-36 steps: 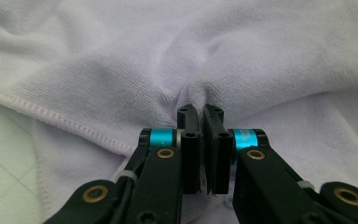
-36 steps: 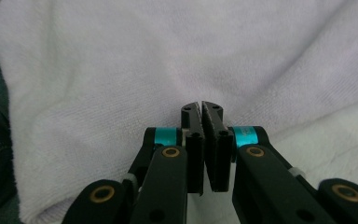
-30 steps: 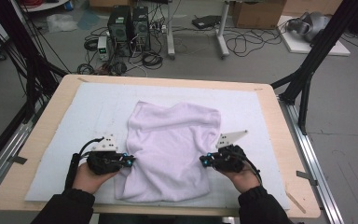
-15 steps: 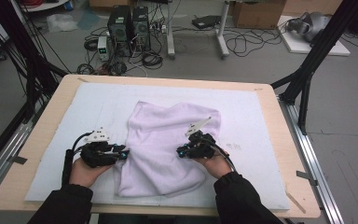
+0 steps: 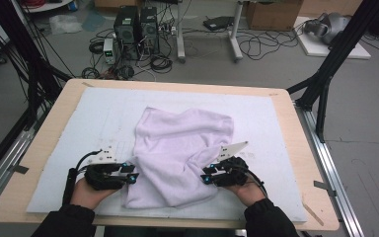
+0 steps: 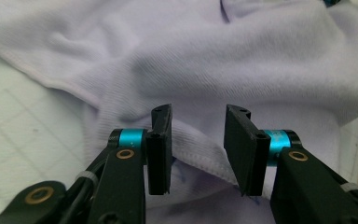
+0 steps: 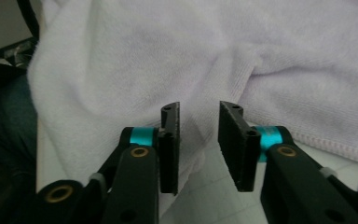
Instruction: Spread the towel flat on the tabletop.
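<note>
— High view first: what's that pale thing in the middle of the table?

— It's a lilac towel (image 5: 177,153), soft terry by the look of it, lying rumpled on the white mat (image 5: 276,128) that covers most of the wooden table (image 5: 301,207). It sits a little toward the near side, roughly halfway across. The far edge is bunched and wavy, and the near-left corner hangs down in a flat flap close to the mat's front edge. A deep crease runs in from the right, where the cloth has been pulled over itself.

— Any detail up close?

— From the left gripper view you can see a stitched hem (image 6: 200,156) crossing just beyond the jaws, with folds piled above it. From the right gripper view the towel (image 7: 242,56) heaps up in front, and its hemmed edge lies on the mat at the right.

— And the grippers?

— The left gripper (image 5: 131,174) is at the towel's left edge; its jaws have just been opening and stand a moderate way apart, the hem lying past them, nothing pinched. The right gripper (image 5: 206,175) is at the right side of the cloth; its jaws have also just been opening, parted narrowly, with the towel lying loose between them and not pressed.

— Who's holding them?

— A person in dark sleeves (image 5: 271,222), hands in from the near edge.
</note>
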